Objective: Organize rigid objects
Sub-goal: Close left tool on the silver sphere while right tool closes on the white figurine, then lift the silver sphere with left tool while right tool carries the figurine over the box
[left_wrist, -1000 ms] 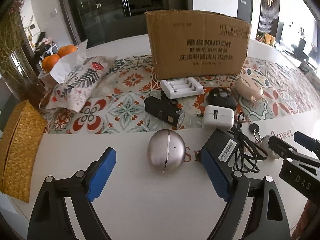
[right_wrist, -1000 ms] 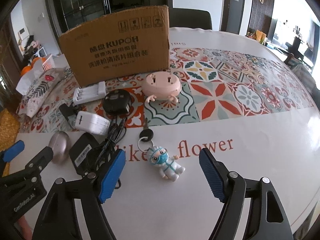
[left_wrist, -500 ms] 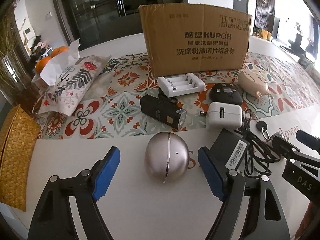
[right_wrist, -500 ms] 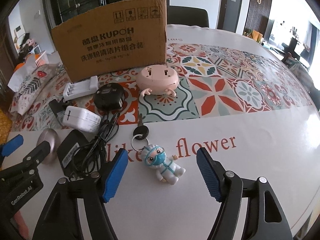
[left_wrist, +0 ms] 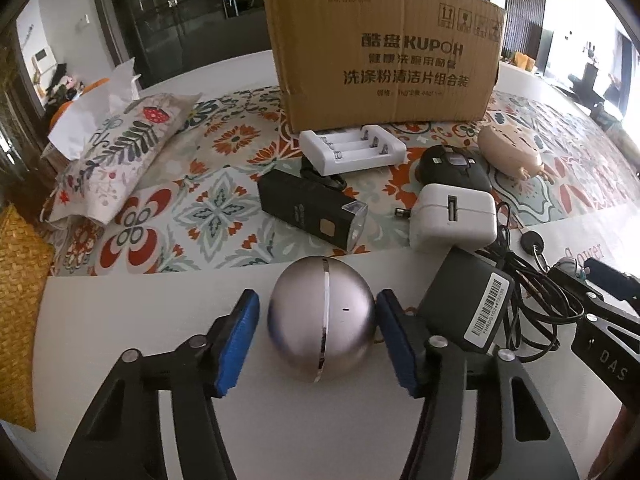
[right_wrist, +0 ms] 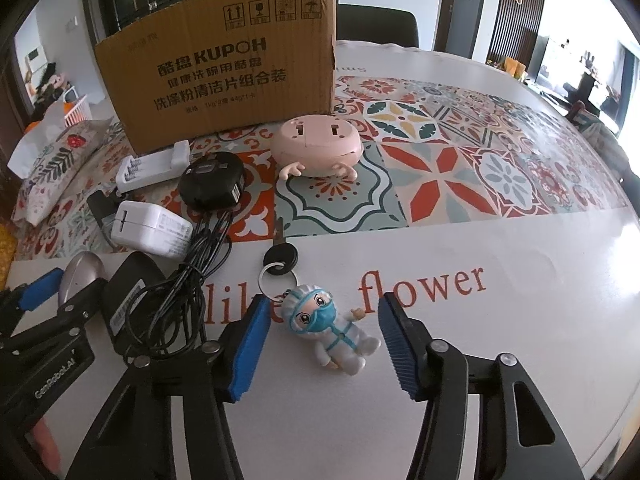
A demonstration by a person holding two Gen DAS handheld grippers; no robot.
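Note:
A silver egg-shaped device (left_wrist: 322, 318) lies on the white table between the pads of my left gripper (left_wrist: 318, 338); the jaws stand close on both sides, the right pad touching or nearly so, a small gap at the left. My right gripper (right_wrist: 320, 344) is open around a small figurine keychain in white suit and blue mask (right_wrist: 334, 330), which lies flat with its ring and black key (right_wrist: 281, 257). A cardboard box (left_wrist: 384, 56) stands behind, also in the right wrist view (right_wrist: 224, 68).
Before the box lie a white battery charger (left_wrist: 352, 150), black flashlight (left_wrist: 312, 210), white plug adapter (left_wrist: 454, 216), black round device (left_wrist: 452, 168), pink toy (right_wrist: 318, 146), and black power brick with cable (left_wrist: 468, 304). A floral pouch (left_wrist: 116, 156) and woven mat (left_wrist: 20, 288) lie left.
Both grippers moved forward and narrowed. The left jaws now flank the silver egg closely; the right jaws now flank the figurine.

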